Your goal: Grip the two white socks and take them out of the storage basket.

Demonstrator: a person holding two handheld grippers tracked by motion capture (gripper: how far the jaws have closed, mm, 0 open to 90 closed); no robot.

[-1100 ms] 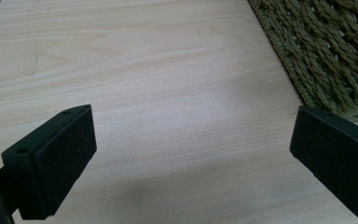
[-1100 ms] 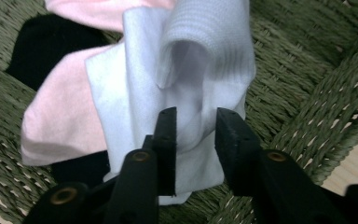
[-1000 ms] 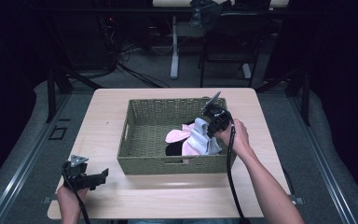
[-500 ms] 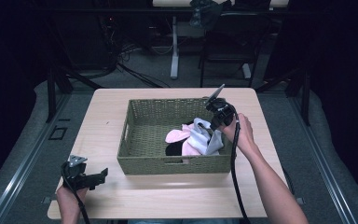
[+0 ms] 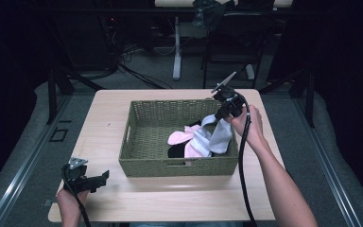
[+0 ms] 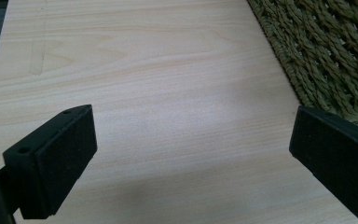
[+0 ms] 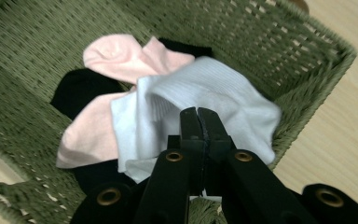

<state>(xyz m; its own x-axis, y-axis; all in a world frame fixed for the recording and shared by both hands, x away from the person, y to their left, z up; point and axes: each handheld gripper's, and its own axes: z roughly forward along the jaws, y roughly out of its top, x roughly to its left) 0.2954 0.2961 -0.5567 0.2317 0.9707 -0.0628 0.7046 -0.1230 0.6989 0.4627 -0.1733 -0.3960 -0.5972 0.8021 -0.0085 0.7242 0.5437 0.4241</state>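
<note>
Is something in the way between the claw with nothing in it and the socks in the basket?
Yes. The open left gripper sits on the table outside the basket, and the basket's front wall stands between it and the pink socks. The right gripper already holds the white sock.

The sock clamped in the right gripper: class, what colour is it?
White, with a ribbed knit. The sock shows best in the right gripper view, pinched by the right gripper.
</note>
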